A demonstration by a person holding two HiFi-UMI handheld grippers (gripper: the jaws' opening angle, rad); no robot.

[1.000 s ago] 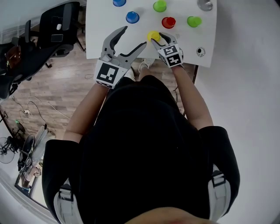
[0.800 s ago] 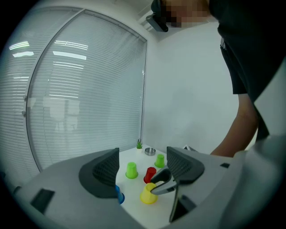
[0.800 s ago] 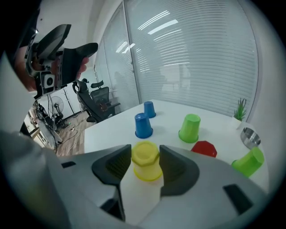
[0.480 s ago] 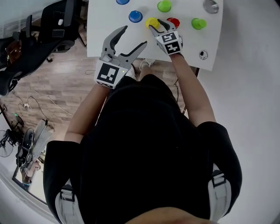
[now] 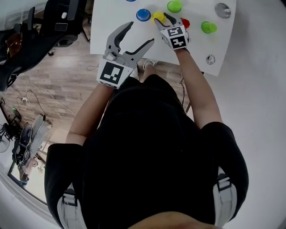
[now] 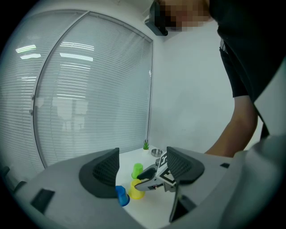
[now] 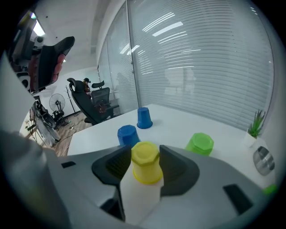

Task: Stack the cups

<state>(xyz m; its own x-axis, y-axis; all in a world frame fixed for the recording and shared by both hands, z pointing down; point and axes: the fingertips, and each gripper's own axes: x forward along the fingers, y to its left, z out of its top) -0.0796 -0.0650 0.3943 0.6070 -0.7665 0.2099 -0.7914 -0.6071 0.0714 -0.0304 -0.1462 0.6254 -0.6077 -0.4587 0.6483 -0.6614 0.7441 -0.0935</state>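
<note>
My right gripper (image 5: pixel 161 19) is shut on an upturned yellow cup (image 7: pixel 145 163), its jaws pressing both sides of it. In the head view the yellow cup (image 5: pixel 157 16) sits just right of a blue cup (image 5: pixel 143 14), and a red cup (image 5: pixel 185 22) shows partly behind the gripper. Green cups stand at the far middle (image 5: pixel 174 6) and at the right (image 5: pixel 208 27). Ahead of the right gripper's jaws are two blue cups (image 7: pixel 128 134) (image 7: pixel 144 117) and a green cup (image 7: pixel 199 143). My left gripper (image 5: pixel 140 33) hangs open and empty over the table's near edge.
The white table (image 5: pixel 116 18) carries a metal dish (image 5: pixel 222 10) at the far right and a small round fitting (image 5: pixel 210 58) near its right front corner. A small plant (image 7: pixel 255 127) stands by the blinds. Office chairs (image 5: pixel 53 27) stand on the wooden floor to the left.
My right gripper has carried the yellow cup farther across the table, from in front of the red cup to beside the blue cup. The left gripper has hardly moved.
</note>
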